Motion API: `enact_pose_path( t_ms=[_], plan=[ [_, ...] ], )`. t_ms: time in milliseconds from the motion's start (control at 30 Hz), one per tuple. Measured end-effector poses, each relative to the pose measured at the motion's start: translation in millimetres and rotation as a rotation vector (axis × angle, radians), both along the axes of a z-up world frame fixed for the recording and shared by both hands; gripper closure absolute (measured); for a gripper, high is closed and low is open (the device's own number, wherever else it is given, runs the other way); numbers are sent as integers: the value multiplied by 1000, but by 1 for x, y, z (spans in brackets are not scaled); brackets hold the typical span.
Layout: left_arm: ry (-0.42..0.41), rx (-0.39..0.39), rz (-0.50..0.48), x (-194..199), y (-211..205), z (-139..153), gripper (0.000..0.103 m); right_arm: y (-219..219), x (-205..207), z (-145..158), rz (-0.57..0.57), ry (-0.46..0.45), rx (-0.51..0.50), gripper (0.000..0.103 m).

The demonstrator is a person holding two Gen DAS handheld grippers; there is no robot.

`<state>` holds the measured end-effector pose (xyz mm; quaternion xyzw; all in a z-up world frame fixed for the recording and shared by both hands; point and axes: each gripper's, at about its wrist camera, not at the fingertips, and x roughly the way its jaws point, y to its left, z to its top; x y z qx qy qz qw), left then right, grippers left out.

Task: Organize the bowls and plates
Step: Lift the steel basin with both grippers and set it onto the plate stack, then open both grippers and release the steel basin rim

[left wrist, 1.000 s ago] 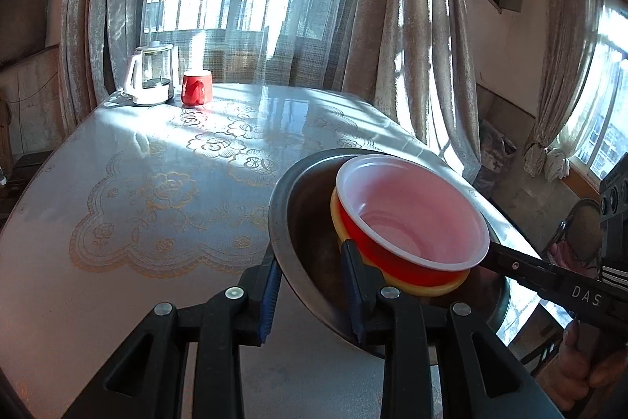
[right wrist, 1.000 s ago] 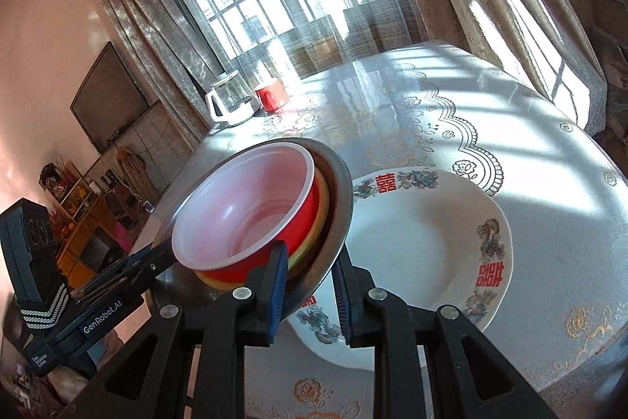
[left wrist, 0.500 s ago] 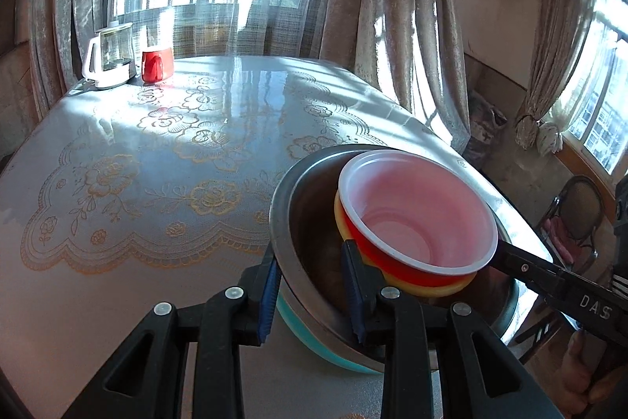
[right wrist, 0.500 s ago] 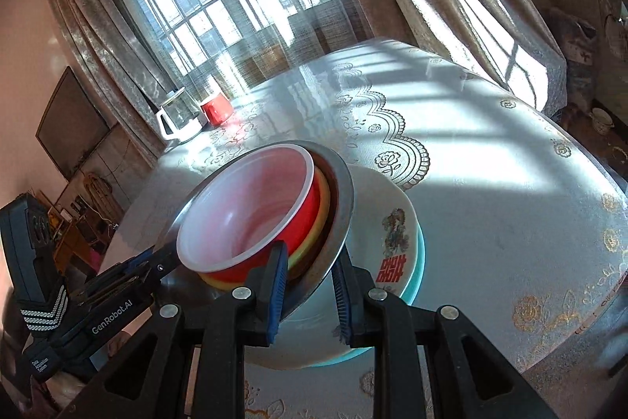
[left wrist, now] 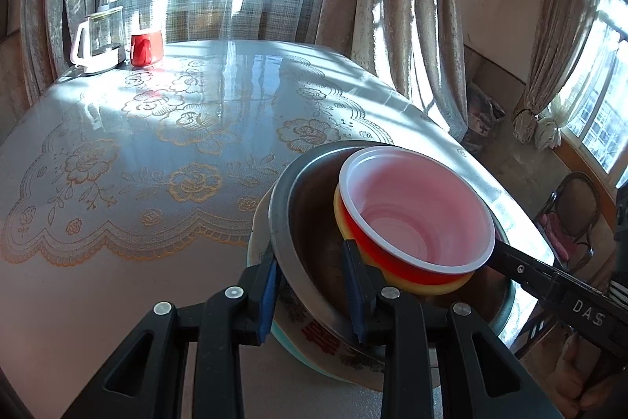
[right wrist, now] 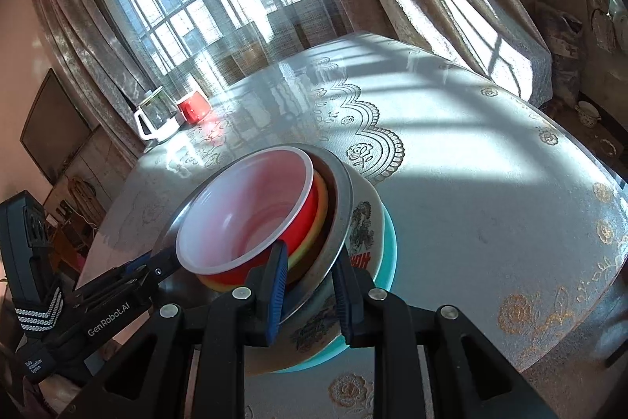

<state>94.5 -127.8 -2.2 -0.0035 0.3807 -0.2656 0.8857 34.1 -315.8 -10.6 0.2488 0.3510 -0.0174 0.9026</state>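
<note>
left wrist view: the left tool point(left wrist: 312, 287) is clamped on the near rim of the steel bowl point(left wrist: 298, 218), one blue pad point(left wrist: 268, 287) outside the wall and the other inside, with little gap between them. nested in that bowl sit a yellow bowl point(left wrist: 424, 287) and, on top, a red bowl point(left wrist: 416, 211) with a white inside. the stack is right over a patterned plate point(left wrist: 314, 330) that lies on a teal plate point(left wrist: 290, 344) at the near edge of the worktop point(left wrist: 157, 152); whether the steel bowl's base already touches the patterned plate is hidden. my reading is that the step in hand is setting the nested bowls down on the plates. the tool points forward and downward. the other tool's finger enters from the right under the red bowl's rim. a kettle point(left wrist: 98, 40) and a red mug point(left wrist: 146, 44) stand well apart at the far end.

right wrist view: the right tool point(right wrist: 308, 295) is closed the same way on the opposite rim of the steel bowl point(right wrist: 339, 211), also angled down, with the left tool reaching in from the left. the bowl looks tilted over the patterned plate point(right wrist: 363, 226). the next move calls for levelling the bowl, settling it centred, then releasing both grips together so nothing slides.
</note>
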Motion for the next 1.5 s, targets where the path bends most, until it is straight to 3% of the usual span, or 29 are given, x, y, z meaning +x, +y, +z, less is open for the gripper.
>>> enact_pose_path(
  t_ms=[333, 533, 1100, 1233, 1500],
  plan=[
    [16, 15, -6, -1, -2, -3, 73, 2, 0, 0, -5, 10, -34, 81],
    [38, -6, -11, -3, 2, -1, 71, 0, -1, 1, 2, 16, 2, 77],
    [-7, 9, 24, -19, 13, 8, 66, -7, -19, 9, -35, -23, 39, 74],
    [-24, 22, 19, -22, 11, 8, 66, 1, -19, 7, -24, -17, -7, 81],
    [-13, 18, 26, -22, 12, 8, 63, 2, -19, 6, -22, -26, -18, 81]
  ],
)
